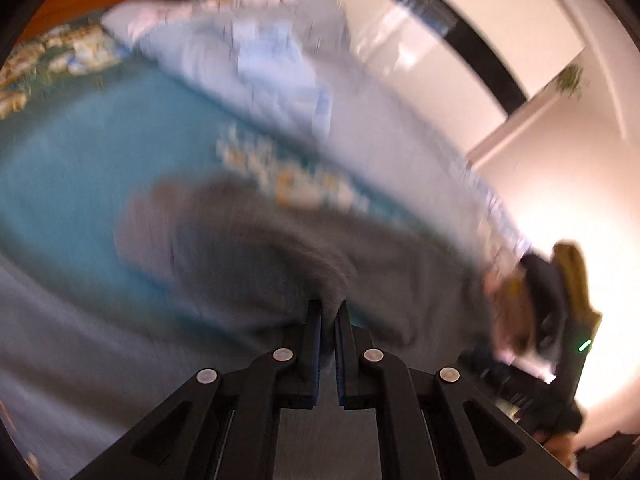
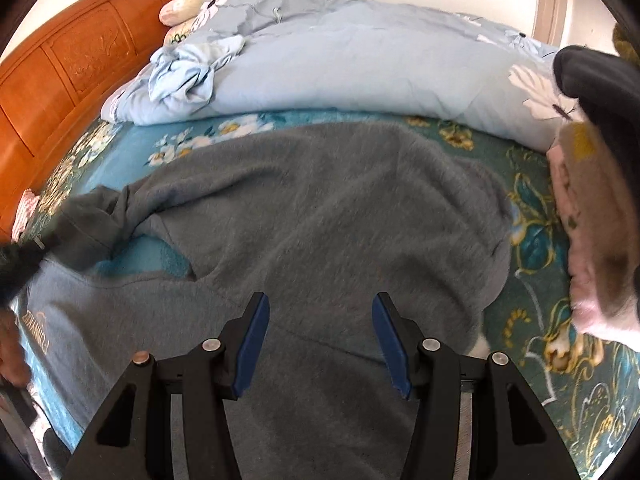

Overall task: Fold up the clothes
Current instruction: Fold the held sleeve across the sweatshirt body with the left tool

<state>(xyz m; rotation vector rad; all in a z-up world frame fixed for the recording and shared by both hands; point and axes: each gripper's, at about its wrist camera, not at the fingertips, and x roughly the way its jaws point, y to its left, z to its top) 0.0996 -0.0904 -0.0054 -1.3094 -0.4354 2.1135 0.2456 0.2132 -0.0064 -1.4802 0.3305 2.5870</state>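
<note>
Nearly everything in the left wrist view is smeared by blur, yet the left tool (image 1: 329, 307) shows clearly enough, its jaws pressed together on a fold of the grey sweater (image 1: 256, 248), whose outline there cannot be traced. From the right wrist view the right tool (image 2: 320, 304) hangs spread over the same sweater (image 2: 320, 200), nothing between its pads, and the garment's near edge is cut off below the fingers. Fuzzy and rumpled, the sweater lies across the teal flowered bedspread (image 2: 540, 216), with a pale blue quilt (image 2: 360, 68) and the wooden headboard (image 2: 72, 60) beyond.
</note>
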